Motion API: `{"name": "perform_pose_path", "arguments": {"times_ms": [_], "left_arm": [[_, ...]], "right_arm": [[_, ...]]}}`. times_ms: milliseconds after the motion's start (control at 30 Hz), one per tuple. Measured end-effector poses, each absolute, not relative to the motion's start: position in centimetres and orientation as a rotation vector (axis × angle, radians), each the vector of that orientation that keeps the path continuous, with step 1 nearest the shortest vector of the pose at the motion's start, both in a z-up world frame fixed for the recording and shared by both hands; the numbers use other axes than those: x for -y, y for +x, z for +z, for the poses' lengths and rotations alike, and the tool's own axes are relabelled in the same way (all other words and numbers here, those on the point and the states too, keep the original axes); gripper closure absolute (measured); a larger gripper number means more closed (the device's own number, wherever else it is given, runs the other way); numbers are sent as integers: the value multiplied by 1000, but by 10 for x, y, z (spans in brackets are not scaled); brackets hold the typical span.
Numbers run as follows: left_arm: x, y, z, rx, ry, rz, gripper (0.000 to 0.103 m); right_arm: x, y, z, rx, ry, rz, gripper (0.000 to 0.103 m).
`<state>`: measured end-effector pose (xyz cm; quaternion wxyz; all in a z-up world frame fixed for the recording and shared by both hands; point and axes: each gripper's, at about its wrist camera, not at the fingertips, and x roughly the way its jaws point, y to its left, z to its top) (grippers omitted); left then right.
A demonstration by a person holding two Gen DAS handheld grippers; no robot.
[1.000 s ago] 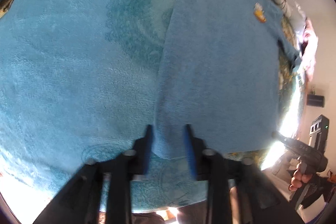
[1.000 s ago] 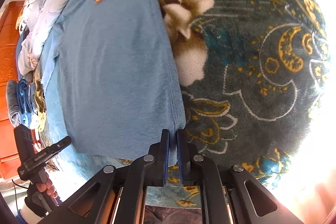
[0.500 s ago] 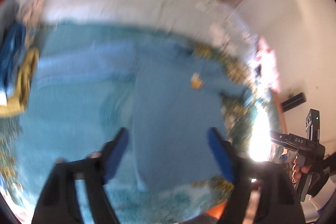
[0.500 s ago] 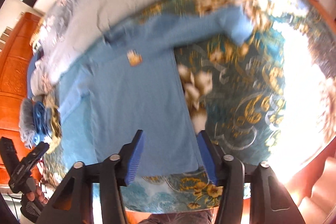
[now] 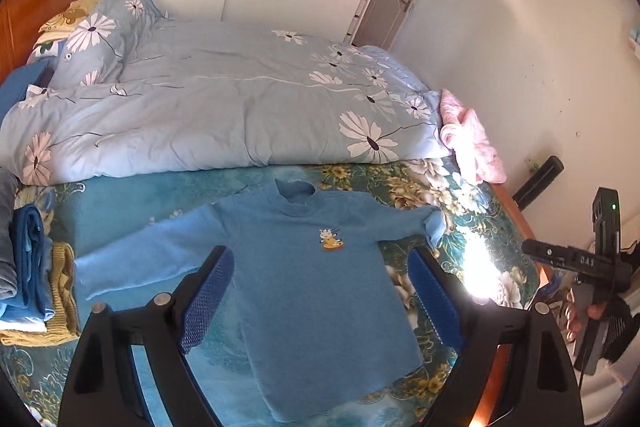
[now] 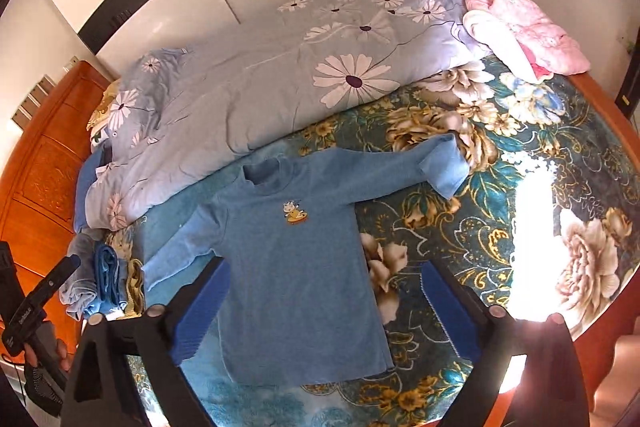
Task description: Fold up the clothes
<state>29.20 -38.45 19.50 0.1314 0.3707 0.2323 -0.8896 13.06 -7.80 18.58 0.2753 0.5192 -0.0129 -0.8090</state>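
Orange wooden headboard (image 6: 38, 167) standing at far left. Folded clothes (image 5: 28, 267) lying stacked near the bed's left edge, on the teal floral blanket (image 6: 520, 227). Pale-blue daisy duvet (image 5: 208, 107) lying bunched across the far half of the bed.

Left gripper (image 5: 320, 301) hanging above the bed with fingers (image 5: 206, 301) spread wide and holding nothing; blue sweater (image 5: 320, 291) showing between them but lying well below, untouched.

Blue sweater resting flat on the blanket at the bed's near middle, front up, collar toward the duvet, both sleeves spread outward, small cartoon patch (image 5: 331, 239) on the chest.

Right gripper (image 6: 326, 311) likewise hanging above the sweater's hem, fingers (image 6: 450, 311) opening wide, gripping nothing. Pink garment (image 6: 520, 27) lying crumpled at the far right corner beside the duvet.
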Motion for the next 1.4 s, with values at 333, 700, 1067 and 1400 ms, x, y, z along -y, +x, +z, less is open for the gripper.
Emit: {"name": "perform_pose_path", "arguments": {"times_ms": [333,700,1067,1400], "left_arm": [[375,269,184,-697,1195,-2509,13],[367,206,196,-575,1143,-2370,10],[353,132,172,-608,1227,-2356,2],[356,107,172,-698,1219,-2317,2]], "right_arm": [[94,127,202,-86,1268,-2231,0],[71,55,207,-86,1168,-2219,0],[58,-6,97,-391,1311,-2167,0],[96,-37,7,-679,1268,-2088,7]]}}
